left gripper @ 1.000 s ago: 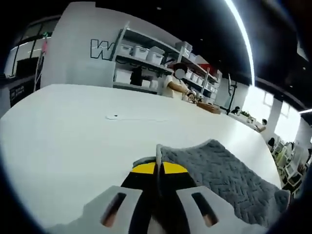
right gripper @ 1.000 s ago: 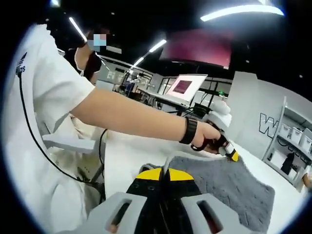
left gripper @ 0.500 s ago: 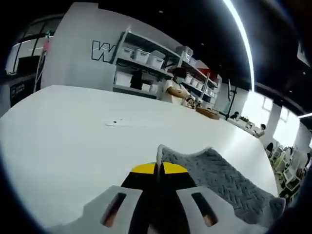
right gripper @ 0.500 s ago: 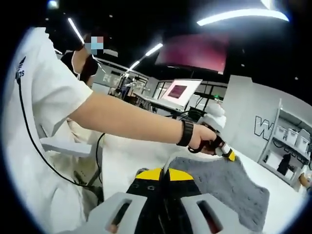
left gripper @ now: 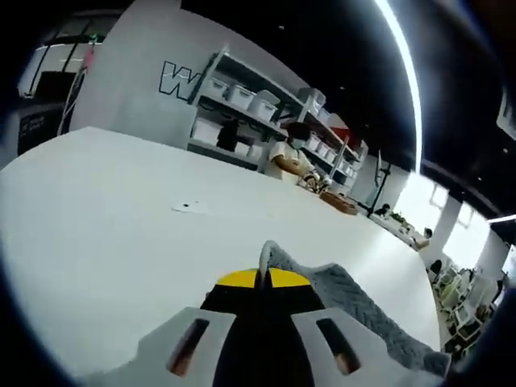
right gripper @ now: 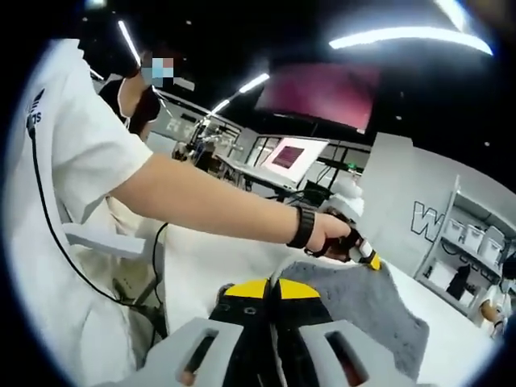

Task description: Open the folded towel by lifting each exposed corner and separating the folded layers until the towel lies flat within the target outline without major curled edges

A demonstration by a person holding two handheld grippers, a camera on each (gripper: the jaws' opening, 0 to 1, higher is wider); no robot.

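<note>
The grey towel (left gripper: 355, 310) with a herringbone weave hangs to the right of my left gripper (left gripper: 260, 280), which is shut on one of its corners above the white table (left gripper: 105, 218). In the right gripper view the same towel (right gripper: 363, 310) stretches away from my right gripper (right gripper: 272, 289), shut on the near corner. At the far corner the left gripper (right gripper: 367, 256) is seen in the person's hand (right gripper: 326, 234), pinching the cloth. The towel is held up in the air between both grippers.
Shelves with white bins (left gripper: 242, 97) stand behind the table, with a person (left gripper: 290, 153) working there. A small white object (left gripper: 187, 207) lies on the table. The person holding the grippers, in a white shirt (right gripper: 64, 177), fills the left of the right gripper view; a screen (right gripper: 292, 157) is behind.
Both grippers have risen with the towel corners still pinched; the towel hangs steeper and shows less of its surface in the left gripper view. The background has shifted with the hands.
</note>
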